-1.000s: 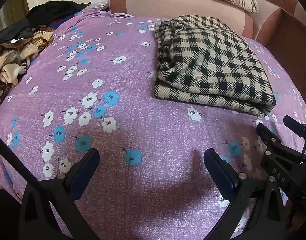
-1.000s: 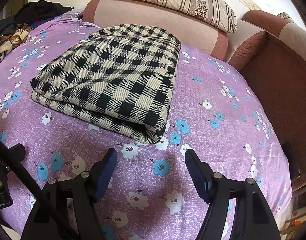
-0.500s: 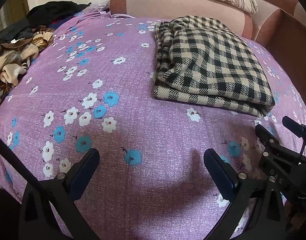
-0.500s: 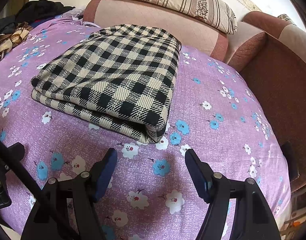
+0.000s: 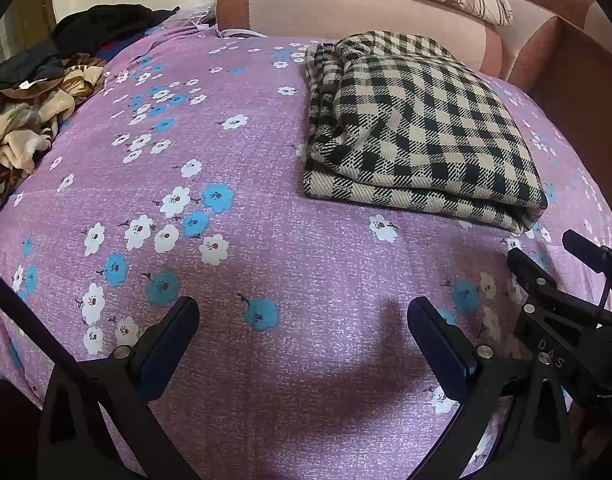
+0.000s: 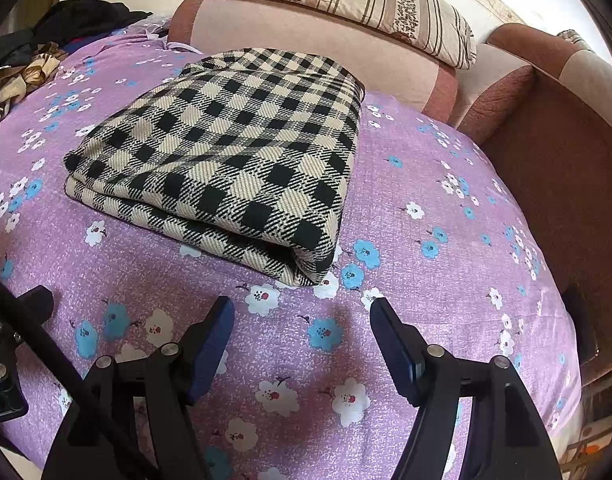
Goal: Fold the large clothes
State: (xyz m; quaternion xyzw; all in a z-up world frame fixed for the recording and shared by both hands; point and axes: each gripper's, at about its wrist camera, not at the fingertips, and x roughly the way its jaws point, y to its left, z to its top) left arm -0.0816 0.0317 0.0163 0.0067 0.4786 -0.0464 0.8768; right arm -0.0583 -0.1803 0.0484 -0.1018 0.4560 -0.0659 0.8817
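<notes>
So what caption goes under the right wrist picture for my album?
Folded checked cloth lying on the flowery purple bedsheet, right gripper open in front of it.

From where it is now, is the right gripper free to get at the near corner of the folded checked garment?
Probably yes. The right gripper is open and empty, and only bare flowered bedspread lies between it and the near corner of the folded checked garment. The left gripper stands off to the side.

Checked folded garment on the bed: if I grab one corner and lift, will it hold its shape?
Probably not. The checked garment is soft woven cloth in loose stacked layers, so a one-corner lift would likely let it flop open. It looks thick, so perhaps fairly heavy. Pushed across the flowered sheet, it may bunch rather than slide.
</notes>
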